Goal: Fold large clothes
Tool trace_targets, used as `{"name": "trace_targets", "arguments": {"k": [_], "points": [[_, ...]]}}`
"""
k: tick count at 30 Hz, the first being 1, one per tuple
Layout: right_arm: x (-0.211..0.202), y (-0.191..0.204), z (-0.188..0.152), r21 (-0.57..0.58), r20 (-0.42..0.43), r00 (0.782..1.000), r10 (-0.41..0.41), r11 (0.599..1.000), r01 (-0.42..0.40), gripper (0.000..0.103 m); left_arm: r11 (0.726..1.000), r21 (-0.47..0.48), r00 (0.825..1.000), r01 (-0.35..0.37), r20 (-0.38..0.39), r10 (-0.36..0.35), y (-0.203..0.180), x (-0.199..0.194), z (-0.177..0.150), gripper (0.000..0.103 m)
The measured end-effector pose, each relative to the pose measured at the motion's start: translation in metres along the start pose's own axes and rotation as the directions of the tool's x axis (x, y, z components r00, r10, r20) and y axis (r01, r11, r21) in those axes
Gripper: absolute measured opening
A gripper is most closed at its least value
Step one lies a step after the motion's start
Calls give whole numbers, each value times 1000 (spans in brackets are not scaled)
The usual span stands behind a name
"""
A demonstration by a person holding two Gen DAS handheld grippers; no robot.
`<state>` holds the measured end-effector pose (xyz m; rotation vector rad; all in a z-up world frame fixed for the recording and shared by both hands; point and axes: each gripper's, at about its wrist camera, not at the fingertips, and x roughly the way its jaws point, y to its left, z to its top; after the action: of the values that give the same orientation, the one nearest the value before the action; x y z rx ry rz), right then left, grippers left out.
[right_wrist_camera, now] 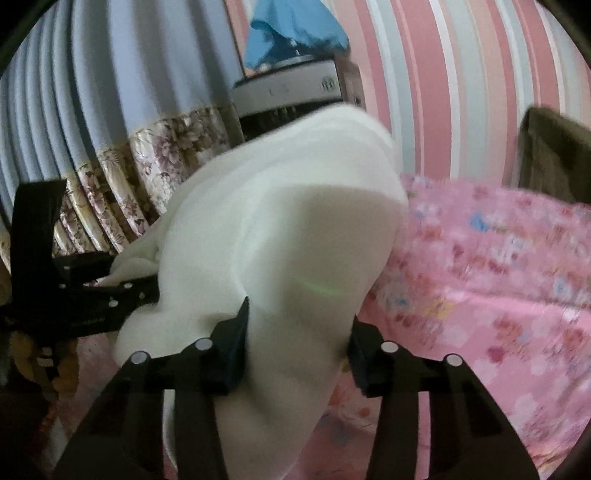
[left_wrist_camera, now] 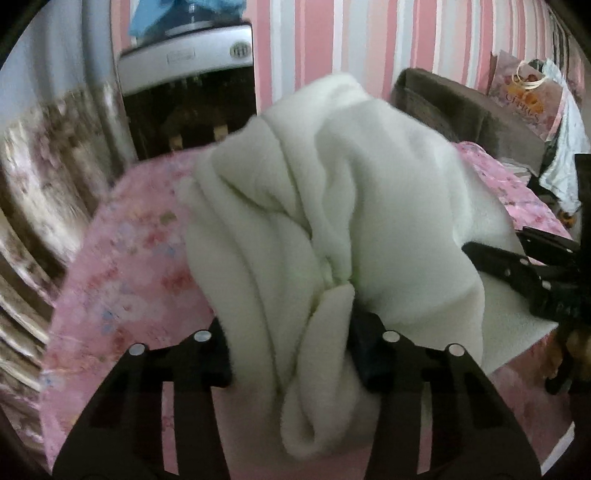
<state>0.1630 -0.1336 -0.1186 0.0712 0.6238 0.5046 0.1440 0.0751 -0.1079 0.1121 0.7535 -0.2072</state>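
Observation:
A large white fleece garment [left_wrist_camera: 332, 192] is lifted above a pink floral bedsheet [left_wrist_camera: 125, 266]. My left gripper [left_wrist_camera: 291, 354] is shut on a bunched, rolled edge of it that hangs down between the fingers. My right gripper [right_wrist_camera: 295, 332] is shut on another thick fold of the same garment [right_wrist_camera: 280, 229], which drapes over and in front of the fingers. The right gripper also shows at the right edge of the left wrist view [left_wrist_camera: 517, 273], and the left gripper at the left of the right wrist view [right_wrist_camera: 92, 295]. The two grippers are close together.
A grey and black appliance [left_wrist_camera: 188, 85] with blue cloth [left_wrist_camera: 184, 11] on top stands at the bed's far side by a pink striped wall [left_wrist_camera: 369, 37]. A brown headboard [left_wrist_camera: 461, 107] and a paper bag [left_wrist_camera: 524, 92] are at the right. Floral curtains [right_wrist_camera: 110, 170] hang at the left.

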Motion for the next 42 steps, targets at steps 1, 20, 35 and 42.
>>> {"name": "trace_targets", "arguments": {"k": [1, 20, 35, 42], "points": [[-8, -2, 2, -10, 30, 1000, 2, 1000, -2, 44, 1000, 3, 1000, -10, 20, 9, -2, -7, 5, 44], [-111, -119, -7, -222, 48, 949, -310, 924, 313, 43, 966, 250, 994, 56, 73, -77, -190, 26, 40, 46], [-129, -122, -40, -222, -34, 926, -377, 906, 361, 92, 960, 274, 996, -53, 88, 30, -190, 9, 9, 100], [-178, -93, -37, -147, 64, 910, -411, 898, 415, 97, 983, 183, 999, -12, 41, 5, -157, -22, 6, 100]]}}
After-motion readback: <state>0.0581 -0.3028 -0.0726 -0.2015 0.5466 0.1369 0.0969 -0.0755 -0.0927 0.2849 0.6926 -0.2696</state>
